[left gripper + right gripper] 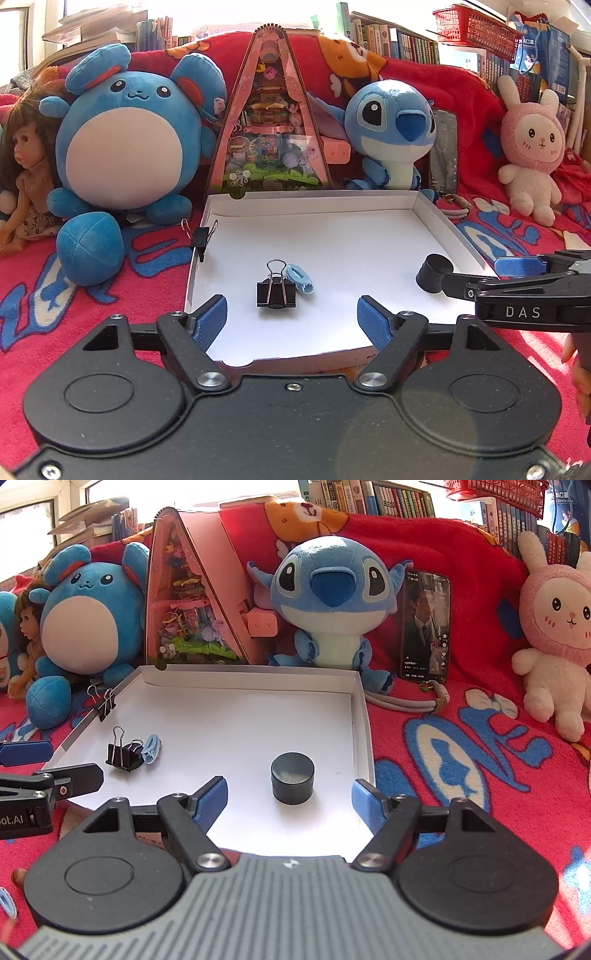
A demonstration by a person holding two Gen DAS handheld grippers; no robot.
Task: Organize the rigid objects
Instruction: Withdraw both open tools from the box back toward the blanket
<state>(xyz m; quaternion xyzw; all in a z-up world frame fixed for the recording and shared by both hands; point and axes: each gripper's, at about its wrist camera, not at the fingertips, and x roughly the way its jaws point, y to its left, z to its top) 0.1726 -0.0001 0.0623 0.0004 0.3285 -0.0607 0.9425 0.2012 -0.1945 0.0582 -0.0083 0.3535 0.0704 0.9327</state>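
1. Here, a shallow white cardboard tray (436, 218) lies on a red patterned blanket (110, 280), backed by plush toys.
2. The left tool (291, 321) hovers at the tray's near edge, its blue-padded jaws spread wide and holding nothing.
3. Just beyond it, a black binder clip (276, 293) stands on the tray floor, touching a pale blue hair clip (301, 278).
4. A second binder clip (202, 236) grips the tray's left wall.
5. The right tool (290, 801) is likewise wide open and empty, poised over the tray's near right corner.
6. Ahead of its jaws, a round black lidded container (293, 781) sits upright on the tray floor, well apart from the clips.
7. A blue Stitch plush (327, 602) and a phone (424, 627) with a lit screen stand behind the tray.
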